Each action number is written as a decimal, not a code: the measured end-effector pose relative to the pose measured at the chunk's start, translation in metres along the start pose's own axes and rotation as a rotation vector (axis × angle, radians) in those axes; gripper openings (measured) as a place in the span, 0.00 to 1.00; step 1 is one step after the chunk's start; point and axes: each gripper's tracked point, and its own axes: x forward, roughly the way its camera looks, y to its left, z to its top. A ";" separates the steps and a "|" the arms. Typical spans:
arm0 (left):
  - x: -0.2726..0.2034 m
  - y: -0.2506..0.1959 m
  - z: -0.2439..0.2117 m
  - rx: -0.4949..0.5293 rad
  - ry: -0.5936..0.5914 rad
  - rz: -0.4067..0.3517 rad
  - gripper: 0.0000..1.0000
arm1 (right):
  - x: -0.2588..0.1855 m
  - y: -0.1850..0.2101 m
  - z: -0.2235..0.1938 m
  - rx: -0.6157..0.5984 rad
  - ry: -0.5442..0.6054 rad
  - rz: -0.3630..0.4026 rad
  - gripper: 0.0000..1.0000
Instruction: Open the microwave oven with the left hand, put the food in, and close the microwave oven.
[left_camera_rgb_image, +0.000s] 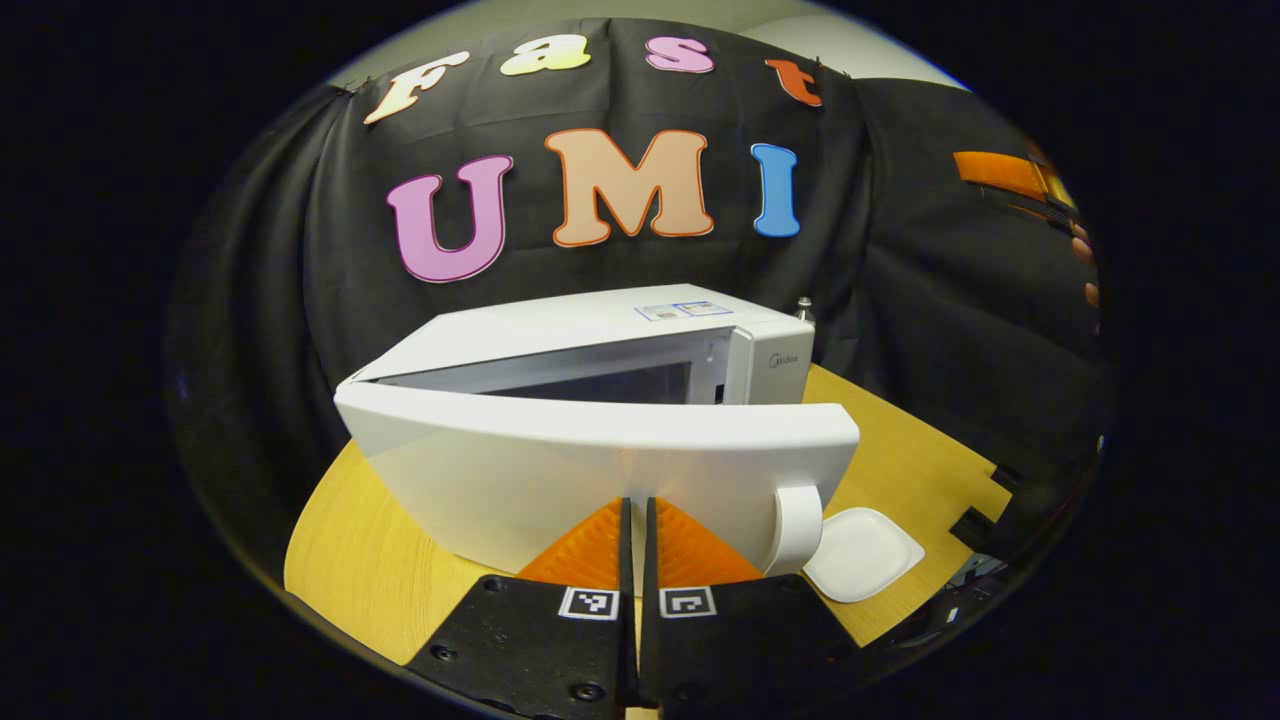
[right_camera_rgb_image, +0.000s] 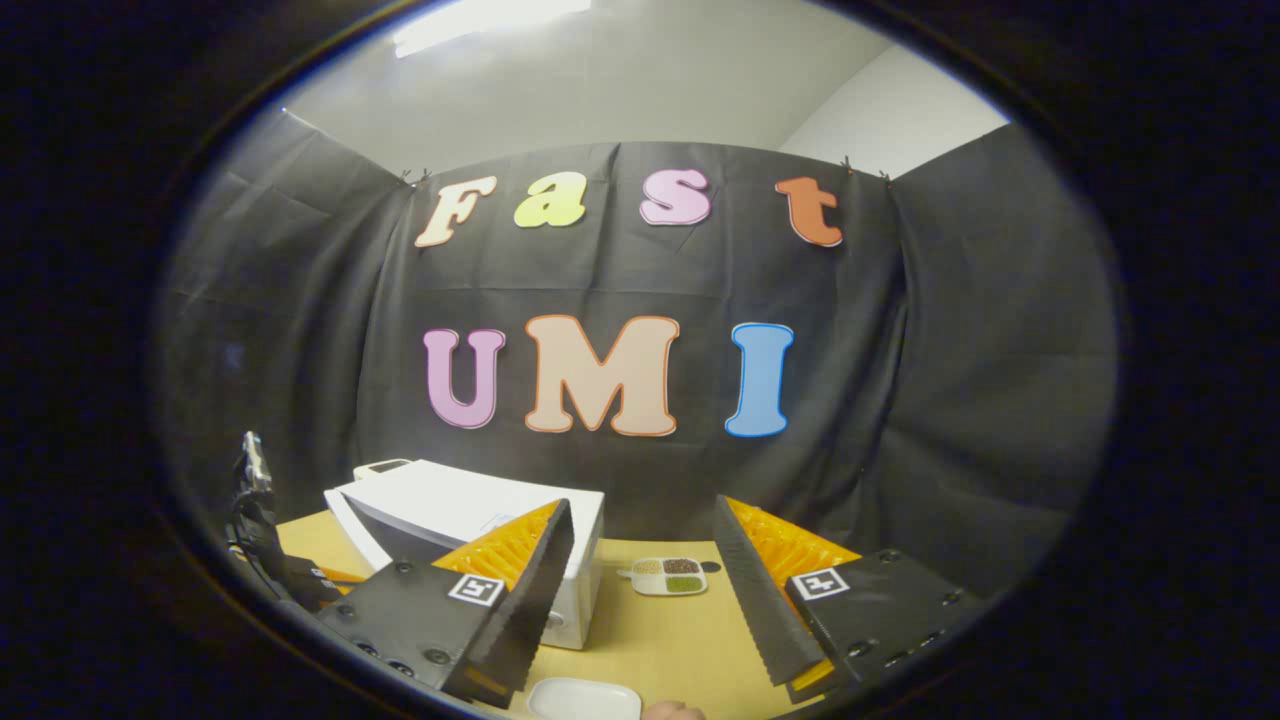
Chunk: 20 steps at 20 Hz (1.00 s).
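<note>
The white microwave (left_camera_rgb_image: 600, 335) stands on a yellow wooden table (left_camera_rgb_image: 370, 560), its door (left_camera_rgb_image: 560, 470) swung partly open towards me, with the cavity dark behind it. My left gripper (left_camera_rgb_image: 637, 503) is shut, its tips against the door's outer face, left of the round handle (left_camera_rgb_image: 797, 525). In the right gripper view the microwave (right_camera_rgb_image: 470, 505) sits low on the left. A small white divided dish of brown and green food (right_camera_rgb_image: 670, 576) rests on the table (right_camera_rgb_image: 680, 640) beyond my right gripper (right_camera_rgb_image: 642, 505), which is open and holds nothing.
An empty white plate (left_camera_rgb_image: 862, 552) lies on the table right of the door; it also shows at the near table edge (right_camera_rgb_image: 585, 698). The right gripper and a hand (left_camera_rgb_image: 1030, 185) hang at the upper right. The left gripper (right_camera_rgb_image: 255, 520) shows by the microwave's left side.
</note>
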 end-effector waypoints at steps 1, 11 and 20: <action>0.007 -0.002 0.004 0.007 -0.007 -0.007 0.01 | -0.001 0.000 0.002 -0.002 -0.003 -0.002 0.88; 0.068 0.000 0.023 0.004 -0.010 -0.015 0.01 | 0.006 0.008 0.003 -0.017 0.000 0.005 0.82; 0.090 -0.029 0.043 -0.016 -0.054 -0.089 0.01 | 0.013 0.009 0.002 -0.014 0.009 0.011 0.82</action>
